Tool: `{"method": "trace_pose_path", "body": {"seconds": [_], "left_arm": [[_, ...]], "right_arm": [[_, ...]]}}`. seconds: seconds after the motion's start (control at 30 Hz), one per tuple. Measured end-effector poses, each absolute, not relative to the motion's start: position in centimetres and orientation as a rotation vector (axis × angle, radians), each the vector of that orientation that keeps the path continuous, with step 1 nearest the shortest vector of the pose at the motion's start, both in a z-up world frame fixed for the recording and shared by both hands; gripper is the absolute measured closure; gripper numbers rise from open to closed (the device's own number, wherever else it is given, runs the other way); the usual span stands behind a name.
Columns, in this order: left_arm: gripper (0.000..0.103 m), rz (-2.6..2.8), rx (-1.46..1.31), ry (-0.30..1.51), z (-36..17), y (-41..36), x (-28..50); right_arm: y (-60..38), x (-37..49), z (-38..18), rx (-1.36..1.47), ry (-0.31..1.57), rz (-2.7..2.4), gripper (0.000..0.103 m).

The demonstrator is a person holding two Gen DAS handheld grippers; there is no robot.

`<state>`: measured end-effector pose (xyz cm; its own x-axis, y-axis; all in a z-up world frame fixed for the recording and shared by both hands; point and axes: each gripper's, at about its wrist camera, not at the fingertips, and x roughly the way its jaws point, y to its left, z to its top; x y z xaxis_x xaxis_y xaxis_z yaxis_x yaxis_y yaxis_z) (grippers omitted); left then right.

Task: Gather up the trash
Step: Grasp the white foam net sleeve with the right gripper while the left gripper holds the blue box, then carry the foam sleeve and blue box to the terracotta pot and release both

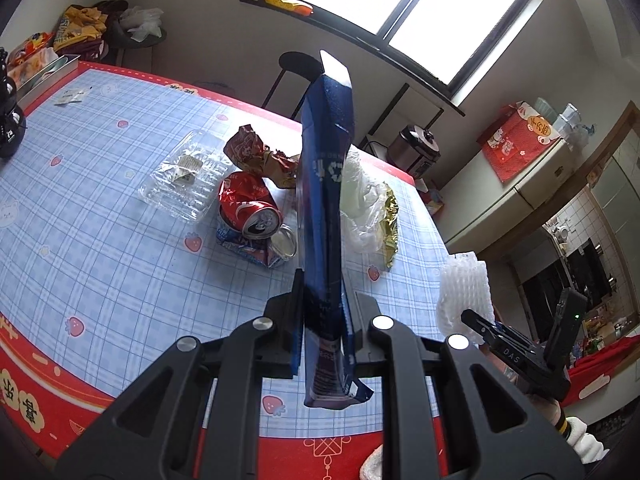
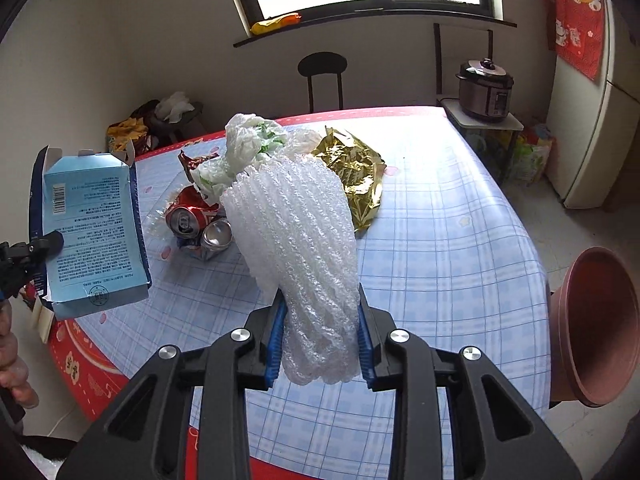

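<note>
Nearest the left wrist camera, the left claw (image 1: 322, 336) is closed on a flattened blue carton (image 1: 326, 208), its pads pressing both faces near the lower end. The carton stands nearly upright, edge-on to this lens, and is lifted clear of the table (image 1: 100, 216). In the right wrist view the same carton shows its pale blue printed face with a barcode and an open flap at the top, at the left edge of the frame.

Nearest the right wrist camera, the right claw (image 2: 322, 340) is clamped on a white foam net sleeve (image 2: 296, 240), the blue pads squeezing its lower part from both sides. The sleeve rises from the jaws and is held above the table. In the left wrist view it appears at the right, beside the table's edge.

The remaining trash lies in a loose cluster on the table's blue checked cloth with red border:
- a crushed red can (image 1: 250, 210), its opened end facing the left camera;
- a silver can (image 2: 216, 236) touching the red one;
- a clear plastic clamshell tray (image 1: 184, 178) just beside the red can;
- a crumpled brown wrapper (image 1: 256, 152) behind the cans;
- a thin white plastic bag (image 2: 248, 140) near the centre;
- a gold foil wrapper (image 2: 356, 168) just beside the bag.

A reddish-brown bin (image 2: 596, 328) stands off the table's edge at the right of the right wrist view, its open mouth turned towards the camera. Fingers of a hand (image 2: 16, 372) show at the lower left of that view.
</note>
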<state>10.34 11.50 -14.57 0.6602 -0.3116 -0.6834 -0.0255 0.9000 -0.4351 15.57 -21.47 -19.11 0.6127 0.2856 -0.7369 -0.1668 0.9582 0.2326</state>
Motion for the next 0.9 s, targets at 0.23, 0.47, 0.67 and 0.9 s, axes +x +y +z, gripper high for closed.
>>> {"method": "trace_pose_path", "body": {"seconds": [0.23, 0.47, 0.67, 0.9], "left_arm": [[0.084, -0.301, -0.388, 0.795, -13.4, 10.1, 11.7], [0.084, -0.431, -0.36, 0.798, -13.5, 8.8, 14.5], [0.084, -0.425, -0.331, 0.768, -12.4, 6.9, 15.2], [0.084, -0.323, -0.365, 0.724, -10.9, 3.6, 12.9]], "right_arm": [[-24.3, 13.8, -15.8, 0.152, 0.805, 0.107, 0.073], [-29.6, 11.6, -13.0, 0.154, 0.751, -0.132, 0.073], [-37.4, 9.3, -11.3, 0.165, 0.689, -0.308, 0.073], [-46.2, 10.2, -12.3, 0.178, 0.707, -0.368, 0.073]]}}
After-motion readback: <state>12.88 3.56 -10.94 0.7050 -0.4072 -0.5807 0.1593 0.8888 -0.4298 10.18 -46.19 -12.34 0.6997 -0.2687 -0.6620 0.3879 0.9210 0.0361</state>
